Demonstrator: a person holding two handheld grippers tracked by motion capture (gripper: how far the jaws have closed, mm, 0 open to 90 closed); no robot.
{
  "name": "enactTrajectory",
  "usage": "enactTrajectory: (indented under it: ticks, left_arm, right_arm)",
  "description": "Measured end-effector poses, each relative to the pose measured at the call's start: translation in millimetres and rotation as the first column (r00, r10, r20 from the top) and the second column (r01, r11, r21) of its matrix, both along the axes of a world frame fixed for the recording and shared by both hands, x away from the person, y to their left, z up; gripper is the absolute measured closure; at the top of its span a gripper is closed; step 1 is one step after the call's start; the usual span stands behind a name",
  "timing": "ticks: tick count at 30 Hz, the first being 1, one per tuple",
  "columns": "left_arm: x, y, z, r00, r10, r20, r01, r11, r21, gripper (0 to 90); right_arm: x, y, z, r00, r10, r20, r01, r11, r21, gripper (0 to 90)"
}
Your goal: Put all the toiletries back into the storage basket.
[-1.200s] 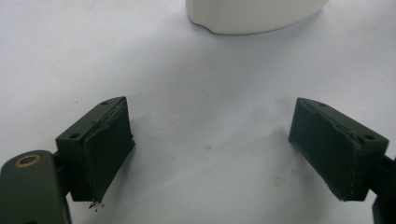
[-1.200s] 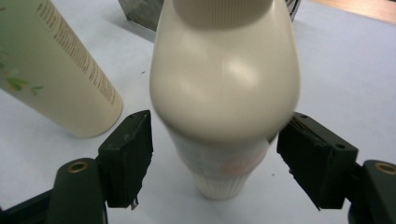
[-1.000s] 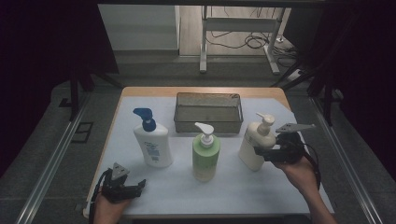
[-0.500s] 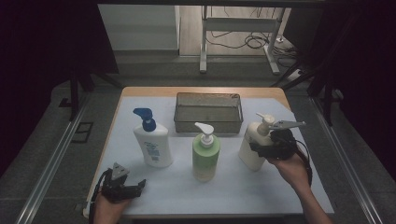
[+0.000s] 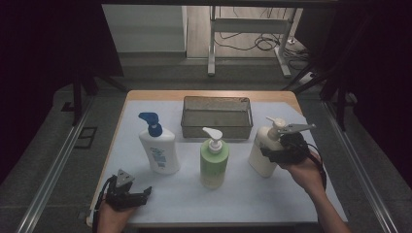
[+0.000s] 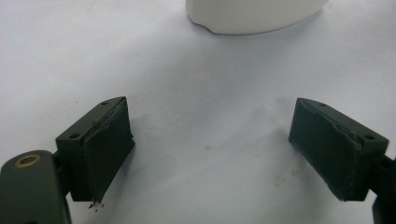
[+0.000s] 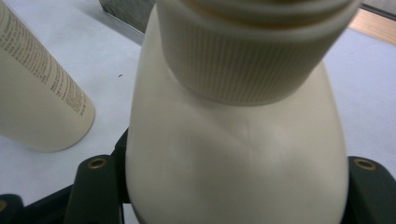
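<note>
The green bottle (image 7: pixel 42 88) carries lines of small print, too blurred to read.

pump bottles: 3 – white with blue pump (image 5: pixel 158 151), green (image 5: pixel 213 159), cream (image 5: pixel 264 151) | wire baskets: 1 (image 5: pixel 217 116) | tables: 1 (image 5: pixel 145 94) | handheld grippers: 2 – left gripper (image 5: pixel 127 195), right gripper (image 5: pixel 282 154)

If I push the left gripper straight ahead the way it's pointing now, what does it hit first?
Probably the white bottle with the blue pump: its base sits ahead of the open left gripper, slightly off centre, with bare white table cover between them. How far is unclear.
</note>
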State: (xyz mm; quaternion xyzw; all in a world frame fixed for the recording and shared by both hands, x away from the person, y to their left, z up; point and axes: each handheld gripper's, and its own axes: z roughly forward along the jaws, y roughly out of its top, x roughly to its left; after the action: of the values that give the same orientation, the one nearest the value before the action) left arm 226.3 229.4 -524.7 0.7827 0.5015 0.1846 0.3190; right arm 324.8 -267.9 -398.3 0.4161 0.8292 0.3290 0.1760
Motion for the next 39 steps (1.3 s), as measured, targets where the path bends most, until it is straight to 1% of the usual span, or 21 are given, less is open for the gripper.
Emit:
enactTrajectory:
  ticks: [4, 7, 10, 12, 15, 16, 17, 20, 21, 29, 39]
  left_arm:
    - [0.0, 0.0, 0.0, 1.0, 0.0, 0.0, 0.0, 1.0, 0.0, 12.7]
    - [0.0, 0.0, 0.0, 1.0, 0.0, 0.0, 0.0, 1.0, 0.0, 12.7]
    - [0.4, 0.5, 0.1, 1.0, -0.006, 0.003, 0.006, 1.0, 0.005, 12.7]
    - [0.3, 0.4, 0.1, 1.0, -0.005, 0.003, 0.005, 1.0, 0.005, 12.7]
    - [0.4, 0.4, 0.1, 1.0, -0.005, 0.003, 0.005, 1.0, 0.005, 12.7]
    - [0.2, 0.1, -0.1, 1.0, -0.002, 0.001, 0.002, 1.0, 0.0, 12.7]
    - [0.0, -0.2, -0.1, 1.0, 0.002, 0.001, -0.002, 1.0, -0.002, 12.7]
    - [0.4, 0.3, 0.0, 1.0, -0.004, 0.004, 0.004, 1.0, 0.003, 12.7]
    - [0.4, 0.3, 0.0, 1.0, -0.004, 0.004, 0.004, 1.0, 0.003, 12.7]
    - [0.4, 0.3, 0.0, 1.0, -0.004, 0.004, 0.004, 1.0, 0.003, 12.7]
    - [0.4, 0.3, 0.0, 1.0, -0.004, 0.004, 0.004, 1.0, 0.003, 12.7]
  right_arm:
    - [2.4, 2.8, 4.6, 0.9998, 0.006, -0.018, -0.006, 1.0, -0.014, 35.4]
    - [3.1, 6.8, 9.9, 0.9995, 0.021, -0.025, -0.022, 0.999, -0.034, 35.5]
    - [3.5, 8.1, 12.8, 0.9991, 0.033, -0.027, -0.034, 0.999, -0.037, 35.6]
    - [3.8, 8.4, 14.9, 0.9987, 0.042, -0.029, -0.043, 0.999, -0.034, 35.6]
    - [5.0, 7.8, 20.6, 0.9978, 0.055, -0.038, -0.055, 0.998, -0.006, 35.6]
    - [5.6, 7.8, 25.0, 0.9974, 0.061, -0.039, -0.061, 0.998, 0.006, 35.6]
    - [5.6, 7.8, 25.0, 0.9974, 0.061, -0.039, -0.061, 0.998, 0.006, 35.6]
    - [6.9, 9.3, 34.3, 0.9972, 0.069, -0.03, -0.069, 0.998, 0.016, 35.6]
    - [6.9, 9.3, 34.3, 0.9972, 0.069, -0.03, -0.069, 0.998, 0.016, 35.6]
    - [14.3, 15.9, 52.3, 0.9972, 0.075, -0.003, -0.075, 0.997, 0.031, 35.6]
    - [23.9, 26.0, 67.5, 0.9964, 0.084, 0.014, -0.084, 0.996, 0.035, 35.6]
